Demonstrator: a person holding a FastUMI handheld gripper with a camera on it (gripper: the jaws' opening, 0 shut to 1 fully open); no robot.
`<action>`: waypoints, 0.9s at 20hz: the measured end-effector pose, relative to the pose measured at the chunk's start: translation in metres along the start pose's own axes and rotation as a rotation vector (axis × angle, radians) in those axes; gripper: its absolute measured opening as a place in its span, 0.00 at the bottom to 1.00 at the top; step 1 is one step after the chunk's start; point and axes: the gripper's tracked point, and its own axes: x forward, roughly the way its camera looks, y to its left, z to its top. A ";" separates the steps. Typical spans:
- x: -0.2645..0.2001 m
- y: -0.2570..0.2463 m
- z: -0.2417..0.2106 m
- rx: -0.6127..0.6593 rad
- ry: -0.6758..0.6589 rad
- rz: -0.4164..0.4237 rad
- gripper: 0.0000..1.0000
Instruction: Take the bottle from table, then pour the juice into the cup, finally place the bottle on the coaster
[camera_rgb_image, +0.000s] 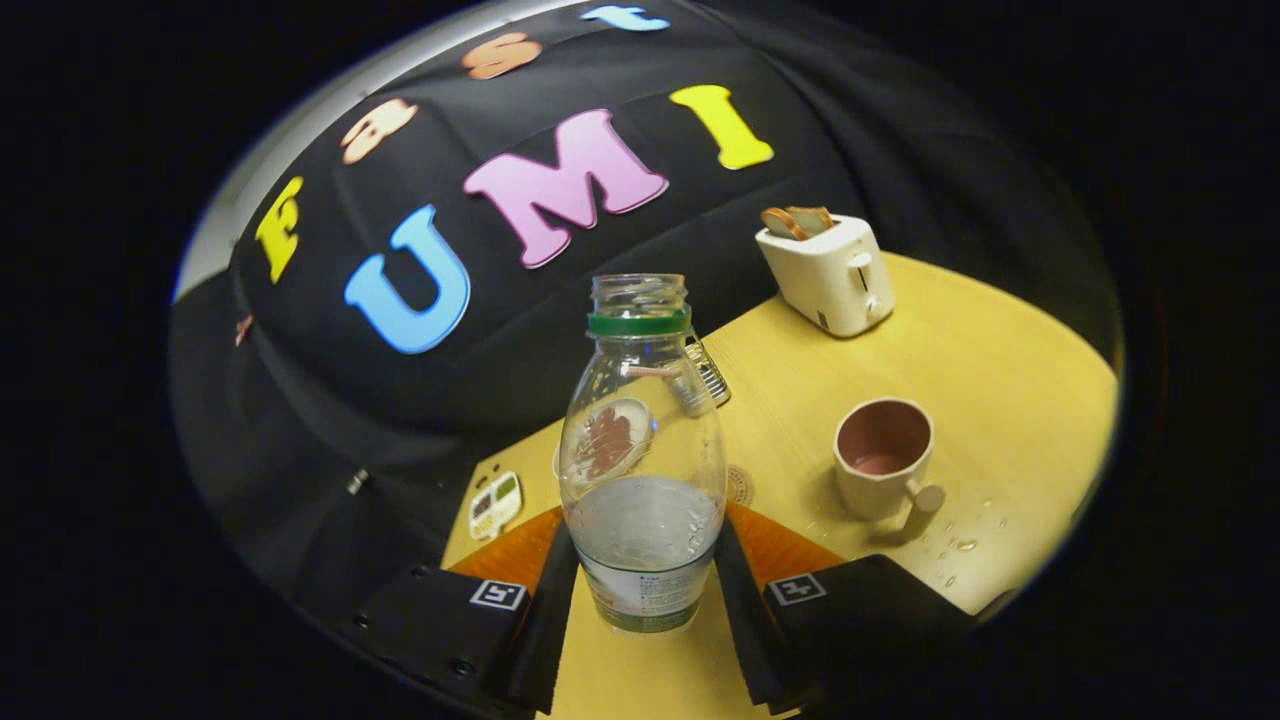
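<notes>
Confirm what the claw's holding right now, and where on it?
The claw is shut on the bottle, both fingers pressing its lower body, one on each side, near the label.

The bottle (642, 440) carries a label with print too small to read; no other text is legible

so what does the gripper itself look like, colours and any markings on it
The gripper has two black fingers with flat, slab-like pads and orange panels behind them. Each finger block is black and carries a small square black-and-white marker on top; small screws show on the left block. No cables are visible.
</notes>
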 end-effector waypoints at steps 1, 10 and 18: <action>-0.001 0.000 -0.008 -0.073 -0.006 0.001 0.72; 0.050 -0.001 -0.014 -0.478 -0.154 -0.040 0.72; 0.128 -0.004 0.003 -0.474 -0.246 -0.086 0.72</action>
